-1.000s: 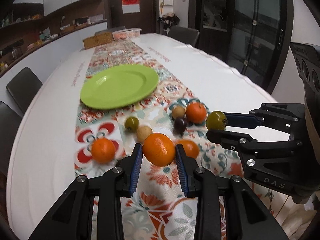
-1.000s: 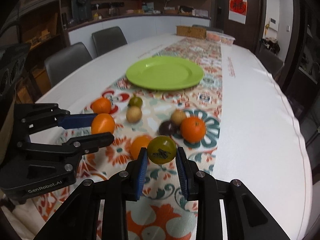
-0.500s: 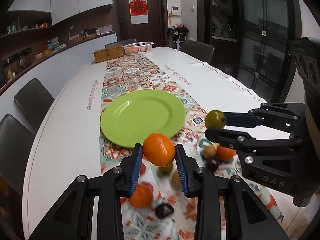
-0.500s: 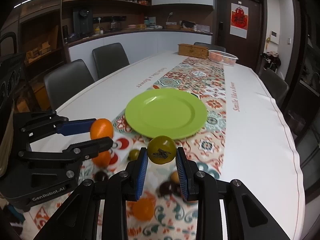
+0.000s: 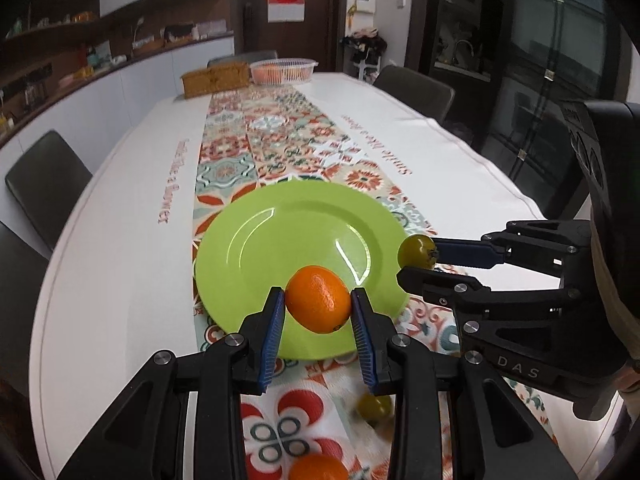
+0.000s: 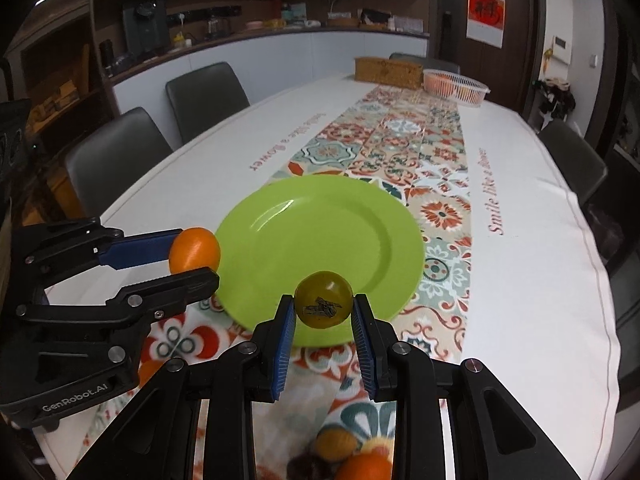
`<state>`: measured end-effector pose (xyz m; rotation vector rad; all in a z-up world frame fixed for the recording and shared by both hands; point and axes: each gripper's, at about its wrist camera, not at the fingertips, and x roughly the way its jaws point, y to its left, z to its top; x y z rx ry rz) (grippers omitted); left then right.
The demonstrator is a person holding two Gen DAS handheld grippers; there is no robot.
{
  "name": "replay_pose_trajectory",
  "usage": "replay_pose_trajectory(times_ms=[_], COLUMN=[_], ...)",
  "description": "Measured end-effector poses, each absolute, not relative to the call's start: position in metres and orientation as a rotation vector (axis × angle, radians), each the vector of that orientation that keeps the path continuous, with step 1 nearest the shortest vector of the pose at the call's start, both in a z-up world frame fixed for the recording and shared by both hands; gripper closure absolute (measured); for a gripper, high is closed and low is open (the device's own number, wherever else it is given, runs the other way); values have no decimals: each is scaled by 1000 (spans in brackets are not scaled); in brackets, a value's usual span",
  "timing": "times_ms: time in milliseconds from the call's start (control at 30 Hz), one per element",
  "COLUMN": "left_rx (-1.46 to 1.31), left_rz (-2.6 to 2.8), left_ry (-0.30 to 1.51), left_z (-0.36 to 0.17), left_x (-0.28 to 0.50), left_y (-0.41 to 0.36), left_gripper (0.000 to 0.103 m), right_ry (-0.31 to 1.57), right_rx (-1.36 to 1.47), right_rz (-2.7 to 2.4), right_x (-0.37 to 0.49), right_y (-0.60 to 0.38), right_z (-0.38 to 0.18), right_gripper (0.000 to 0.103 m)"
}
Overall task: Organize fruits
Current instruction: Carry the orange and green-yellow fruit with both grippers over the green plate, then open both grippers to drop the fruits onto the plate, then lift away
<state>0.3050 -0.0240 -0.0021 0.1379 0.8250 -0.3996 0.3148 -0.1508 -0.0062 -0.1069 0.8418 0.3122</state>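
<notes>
My left gripper (image 5: 318, 310) is shut on an orange (image 5: 318, 304) and holds it above the near rim of the empty green plate (image 5: 280, 240). My right gripper (image 6: 323, 312) is shut on a green tomato (image 6: 323, 305), also above the plate's (image 6: 320, 240) near rim. Each gripper shows in the other's view: the right one with its tomato (image 5: 417, 252) at the right, the left one with its orange (image 6: 195, 250) at the left. Loose fruits lie below the grippers: an orange (image 5: 318, 467), a small green fruit (image 5: 374, 406), and several more (image 6: 352, 458).
The plate sits on a patterned runner (image 5: 280, 136) along a white table (image 5: 120, 240). A brown box (image 5: 214, 78) and a pink basket (image 5: 284, 70) stand at the far end. Grey chairs (image 6: 116, 156) line both sides.
Both grippers have risen from the loose fruits and moved forward with their fruits held, and now hang over the plate's near rim. The loose fruits have dropped to the bottom of both views.
</notes>
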Motion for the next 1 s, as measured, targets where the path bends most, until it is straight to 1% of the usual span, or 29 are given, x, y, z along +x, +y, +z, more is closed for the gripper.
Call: replay_pose_trajectory(times_ms=[300, 433, 667, 767, 833, 867, 1000], left_rx=[156, 146, 161, 178, 173, 170, 157], left_rz=[-370, -357, -330, -324, -325, -324, -304], left_ry=[937, 973, 987, 968, 952, 947, 926], left_z=[-31, -39, -44, -39, -34, -32, -20], left_x=[348, 361, 368, 366, 362, 361, 347], left_y=[-26, -27, -26, -27, -25, -24, -16], left_gripper=[70, 69, 69, 61, 54, 54, 48], right_ry=[942, 980, 1005, 995, 989, 987, 968], right_rx=[-141, -113, -97, -97, -90, -87, -79], right_rz=[302, 299, 285, 278, 273, 272, 252], right_x=[357, 371, 382, 379, 376, 375, 364], right_y=[-144, -145, -149, -151, -154, -155, -160], right_z=[-33, -41, -47, -47, -46, -45, -38], right_gripper=[73, 73, 73, 72, 71, 68, 68])
